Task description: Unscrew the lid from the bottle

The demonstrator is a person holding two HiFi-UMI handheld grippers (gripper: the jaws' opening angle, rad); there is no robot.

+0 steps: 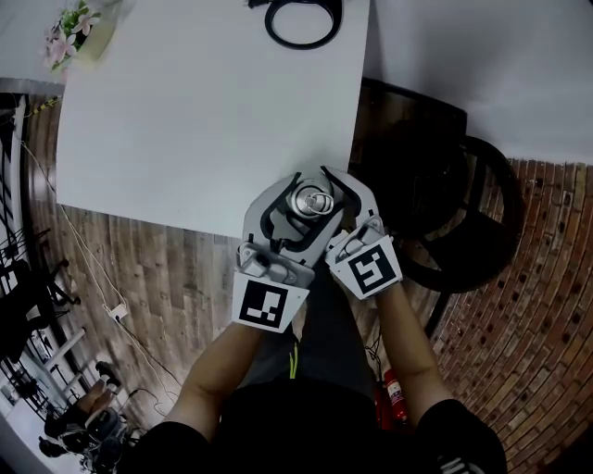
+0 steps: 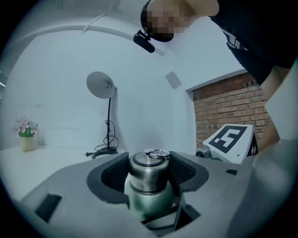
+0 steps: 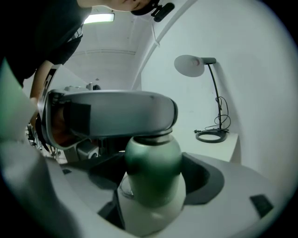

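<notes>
Head view: the left tongs (image 1: 296,211) and the right tongs (image 1: 339,209) meet over the near corner of the white bench (image 1: 204,111). Between them, seen from above, is the steel lid (image 1: 311,199) of the bottle. Whether the bottle stands on the bench cannot be told. A lamp (image 1: 301,23) and a flower pot (image 1: 79,32) are at the far edge of the bench.

Left gripper view: the dark pads of the left tongs pinch the lid (image 2: 148,171) from both sides. The green bottle (image 2: 150,202) is upright below them. The marker cube (image 2: 231,139) of the right tongs is at the right, in front of a brick wall (image 2: 219,109).

Right gripper view: the right tongs (image 3: 153,181) are pressed on the green body of the bottle (image 3: 153,169), below its shoulder. The grey left tongs (image 3: 116,114) lie across the top of the bottle and cover the lid.
</notes>
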